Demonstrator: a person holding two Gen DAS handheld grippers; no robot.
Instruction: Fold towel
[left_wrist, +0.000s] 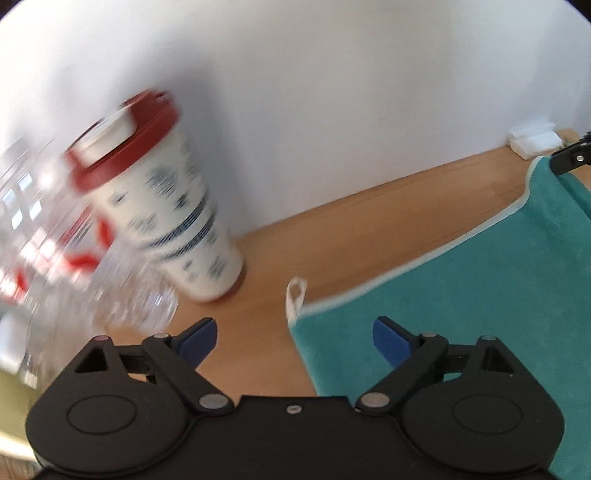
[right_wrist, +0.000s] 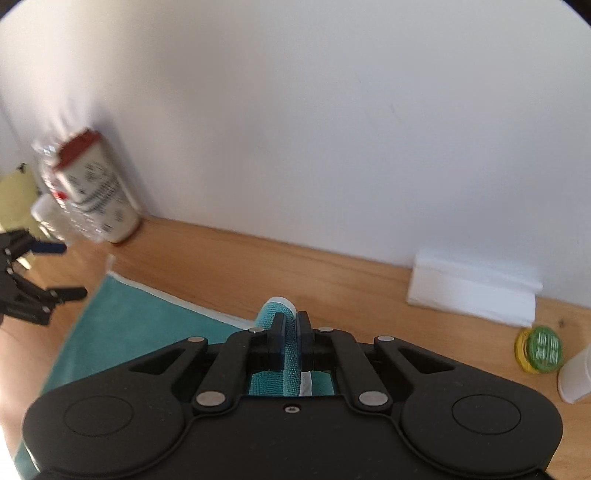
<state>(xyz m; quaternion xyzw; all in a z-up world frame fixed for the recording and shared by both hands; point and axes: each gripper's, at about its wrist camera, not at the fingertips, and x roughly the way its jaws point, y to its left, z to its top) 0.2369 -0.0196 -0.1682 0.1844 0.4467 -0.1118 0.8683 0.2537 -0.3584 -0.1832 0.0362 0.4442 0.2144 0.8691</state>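
Teal terry cloth is the story: the towel (left_wrist: 461, 295) lies spread on the wooden tabletop (left_wrist: 332, 229), its pale-trimmed far edge running roughly parallel to the wall edge of the table. The right gripper (right_wrist: 291, 325) has its jaws pressed together on a pinched-up ridge of that far edge, teal fabric and white trim bulging out between the pads. The left gripper (left_wrist: 293, 334) has nothing in it: jaws spread wide, blue pads apart, hovering above the towel's other far corner, where a small white hanging loop (left_wrist: 295, 295) pokes out. That corner sits between the open jaws and a touch ahead, with one pad over bare wood and the other over cloth. So the towel's long edge stretches from one gripper to the other, and the left is the one yet to take hold; by the look of it, a short reach forward and down would land it on the corner. Worth watching: a red-lidded paper cup (left_wrist: 166, 206) and a clear plastic bottle (left_wrist: 48, 229) stand near that corner, toward the table's left end.
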